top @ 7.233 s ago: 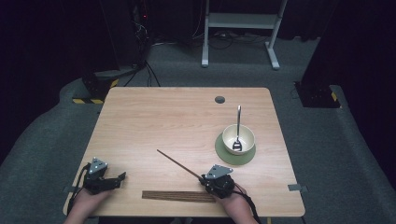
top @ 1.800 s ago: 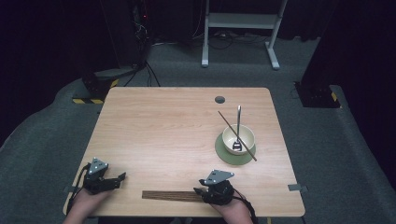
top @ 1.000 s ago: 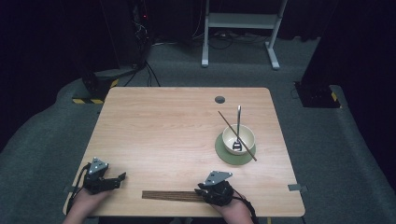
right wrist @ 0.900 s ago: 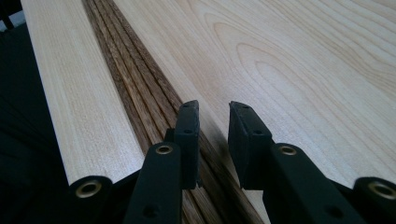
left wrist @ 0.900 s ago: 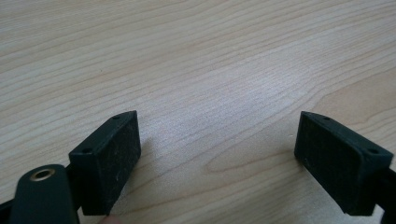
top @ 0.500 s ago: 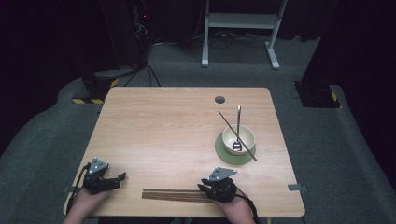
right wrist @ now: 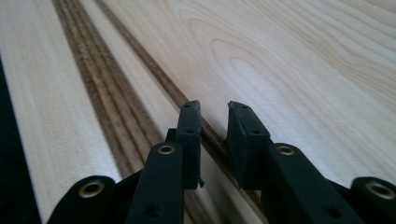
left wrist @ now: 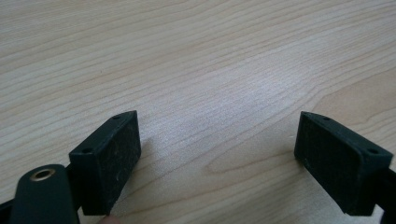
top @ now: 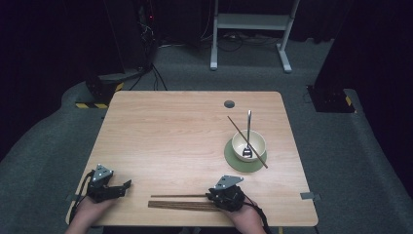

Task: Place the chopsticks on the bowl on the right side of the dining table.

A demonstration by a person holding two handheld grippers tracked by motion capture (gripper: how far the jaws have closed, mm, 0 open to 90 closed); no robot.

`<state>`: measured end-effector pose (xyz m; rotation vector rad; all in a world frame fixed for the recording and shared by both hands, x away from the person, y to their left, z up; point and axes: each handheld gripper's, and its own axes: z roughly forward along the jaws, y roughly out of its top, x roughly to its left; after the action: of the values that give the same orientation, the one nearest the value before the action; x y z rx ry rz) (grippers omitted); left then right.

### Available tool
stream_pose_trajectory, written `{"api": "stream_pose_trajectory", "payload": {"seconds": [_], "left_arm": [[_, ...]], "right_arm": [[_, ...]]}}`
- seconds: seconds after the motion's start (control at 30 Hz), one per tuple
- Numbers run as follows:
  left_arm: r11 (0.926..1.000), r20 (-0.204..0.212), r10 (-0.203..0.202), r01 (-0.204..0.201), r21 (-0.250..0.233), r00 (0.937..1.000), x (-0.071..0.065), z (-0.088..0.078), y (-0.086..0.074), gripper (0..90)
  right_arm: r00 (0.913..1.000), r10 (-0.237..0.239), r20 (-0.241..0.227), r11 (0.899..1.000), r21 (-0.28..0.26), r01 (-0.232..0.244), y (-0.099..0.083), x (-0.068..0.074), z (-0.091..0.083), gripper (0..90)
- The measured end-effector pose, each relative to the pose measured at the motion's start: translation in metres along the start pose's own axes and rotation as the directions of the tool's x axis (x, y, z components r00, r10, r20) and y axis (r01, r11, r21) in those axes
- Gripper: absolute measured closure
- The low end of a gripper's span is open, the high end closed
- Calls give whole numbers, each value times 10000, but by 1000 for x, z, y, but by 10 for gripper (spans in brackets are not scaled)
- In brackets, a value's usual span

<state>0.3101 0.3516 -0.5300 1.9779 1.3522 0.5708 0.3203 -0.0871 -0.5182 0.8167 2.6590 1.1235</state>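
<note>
A light wooden table (top: 160, 131) carries, near its right edge, a cream bowl (top: 249, 145) on a green mat (top: 234, 161), with a metal spoon (top: 248, 129) standing in the bowl and one dark chopstick (top: 237, 129) laid slanting across its rim. Along the near edge lies a bundle of dark wooden chopsticks (top: 182, 205), with a single chopstick (top: 178, 196) just beyond it. The right gripper (right wrist: 214, 122) has its jaws nearly together around that single chopstick's end, having just been closing, though I cannot tell whether the pads press it, while the left gripper (left wrist: 217, 154) rests released by the near left corner, its jaws wide over bare wood.

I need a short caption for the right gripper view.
Right gripper straddling one wooden chopstick on the table.
</note>
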Motion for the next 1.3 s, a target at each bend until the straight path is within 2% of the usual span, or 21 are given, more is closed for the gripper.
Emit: {"api": "stream_pose_trajectory", "payload": {"seconds": [0.13, 0.3, 0.37, 0.47, 0.63, 0.8, 0.87, 1.03, 1.17, 1.3], "left_arm": [[10000, -34, -14, 14, 0, 10000, 0, 0, 0, 147], [10000, -39, -16, 16, 4, 10000, 0, 0, 0, 147], [10000, -53, -19, 19, 3, 10000, 0, 0, 0, 147], [10000, -42, -19, 19, 7, 10000, 0, 0, 0, 147], [10000, -85, -35, 35, 8, 10000, -1, -1, -1, 148], [10000, -67, -26, 26, 8, 10000, -1, -1, -1, 148], [10000, -68, -25, 25, 8, 10000, -1, -1, -1, 149], [10000, -74, -26, 26, 8, 10000, -1, -1, -1, 149], [10000, -98, -56, 56, 3, 9999, -1, -1, -1, 150], [10000, -93, -49, 49, 6, 9999, -1, -1, 0, 150]], "right_arm": [[9997, 10, 248, 10000, -20, -10, -1, -9, -1, 824], [9993, -25, 374, 10000, -91, 29, 0, -12, 0, 828], [9992, -44, 388, 9999, -94, 48, 0, -12, 0, 827], [9989, -224, 401, 9996, -166, 230, -2, -12, -1, 773], [9980, -437, 450, 9988, -214, 447, -4, -11, -2, 768], [9967, -549, 599, 9983, -179, 560, -4, -10, -2, 792], [9966, -497, 657, 9986, -153, 509, -3, -9, -2, 829], [9958, -598, 690, 9982, -30, 601, -1, -9, -1, 835], [9925, -869, 865, 9962, 79, 865, 0, -6, -1, 839], [9921, -850, 921, 9963, -50, 858, 2, -7, -5, 839]]}}
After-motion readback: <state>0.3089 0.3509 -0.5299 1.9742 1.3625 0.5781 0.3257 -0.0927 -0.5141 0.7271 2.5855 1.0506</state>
